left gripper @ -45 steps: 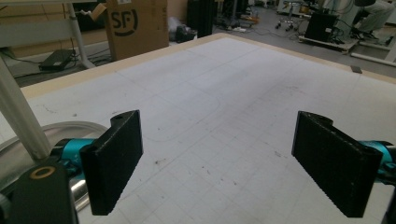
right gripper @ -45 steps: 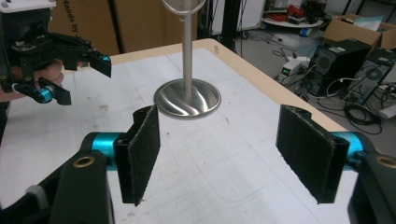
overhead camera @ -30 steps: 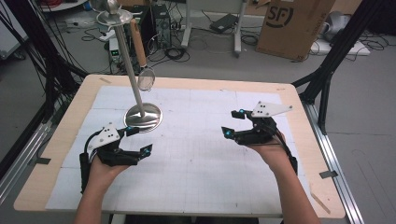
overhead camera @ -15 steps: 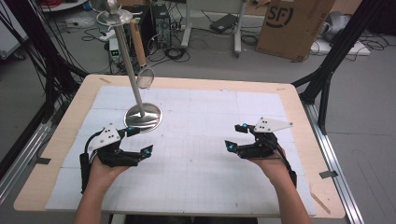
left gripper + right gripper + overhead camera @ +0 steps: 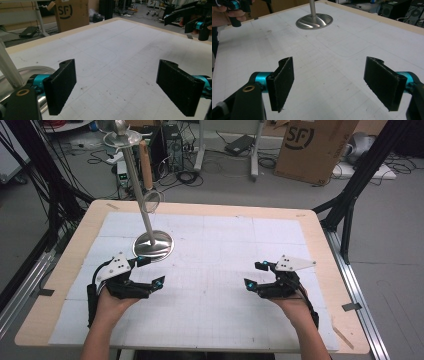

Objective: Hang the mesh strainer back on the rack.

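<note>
A metal stand with a round base (image 5: 152,245) rises from the left part of the white mat, and its pole (image 5: 135,180) leans up to a top disc. My left gripper (image 5: 151,272) stands open just in front of that base, with nothing between its wide-apart jaws. The left gripper view has the base (image 5: 32,72) at its left edge. My right gripper (image 5: 254,274) is open over the right part of the mat, its jaws bare. From the right gripper view the base (image 5: 314,21) lies far ahead.
The white gridded mat (image 5: 210,220) covers a wooden table (image 5: 320,250). A cardboard box (image 5: 317,147), cables and black frame legs (image 5: 350,195) stand on the floor beyond the table. A thin wire ring (image 5: 152,200) hangs by the pole.
My right gripper has drawn back toward the front edge of the table and lowered. The left gripper and the stand have stayed put.
</note>
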`<state>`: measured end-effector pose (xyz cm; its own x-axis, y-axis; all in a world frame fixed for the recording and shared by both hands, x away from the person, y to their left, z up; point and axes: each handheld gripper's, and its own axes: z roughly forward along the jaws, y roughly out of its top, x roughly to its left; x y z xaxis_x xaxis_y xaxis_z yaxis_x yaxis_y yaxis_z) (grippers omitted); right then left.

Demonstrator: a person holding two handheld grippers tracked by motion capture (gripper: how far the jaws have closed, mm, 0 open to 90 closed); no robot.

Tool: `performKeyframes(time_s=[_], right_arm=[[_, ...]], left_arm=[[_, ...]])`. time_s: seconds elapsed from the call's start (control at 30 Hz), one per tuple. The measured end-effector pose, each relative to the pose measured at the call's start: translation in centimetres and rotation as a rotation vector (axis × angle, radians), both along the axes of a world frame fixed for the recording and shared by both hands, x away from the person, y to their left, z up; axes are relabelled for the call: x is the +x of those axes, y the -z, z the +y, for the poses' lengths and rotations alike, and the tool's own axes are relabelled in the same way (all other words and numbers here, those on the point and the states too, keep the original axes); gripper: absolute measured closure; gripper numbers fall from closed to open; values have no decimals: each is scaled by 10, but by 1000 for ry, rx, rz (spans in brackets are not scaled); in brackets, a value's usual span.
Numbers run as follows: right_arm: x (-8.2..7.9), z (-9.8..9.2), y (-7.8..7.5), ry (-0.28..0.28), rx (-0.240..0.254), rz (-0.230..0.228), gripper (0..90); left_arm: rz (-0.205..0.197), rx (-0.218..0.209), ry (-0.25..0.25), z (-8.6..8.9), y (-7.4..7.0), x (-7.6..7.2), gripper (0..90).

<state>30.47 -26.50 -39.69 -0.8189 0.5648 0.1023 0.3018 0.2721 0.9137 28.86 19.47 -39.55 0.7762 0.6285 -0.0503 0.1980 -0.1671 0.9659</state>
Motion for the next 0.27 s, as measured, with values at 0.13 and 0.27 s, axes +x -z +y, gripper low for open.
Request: performKeyframes(time_s=[0.13, 0.27], right_arm=[[-3, -4, 7, 12, 4, 11, 237], [-6, -6, 12, 16, 10, 8, 236]], left_arm=[[0, 0, 1, 0, 0, 0, 169], [3, 4, 1, -1, 1, 0, 169]])
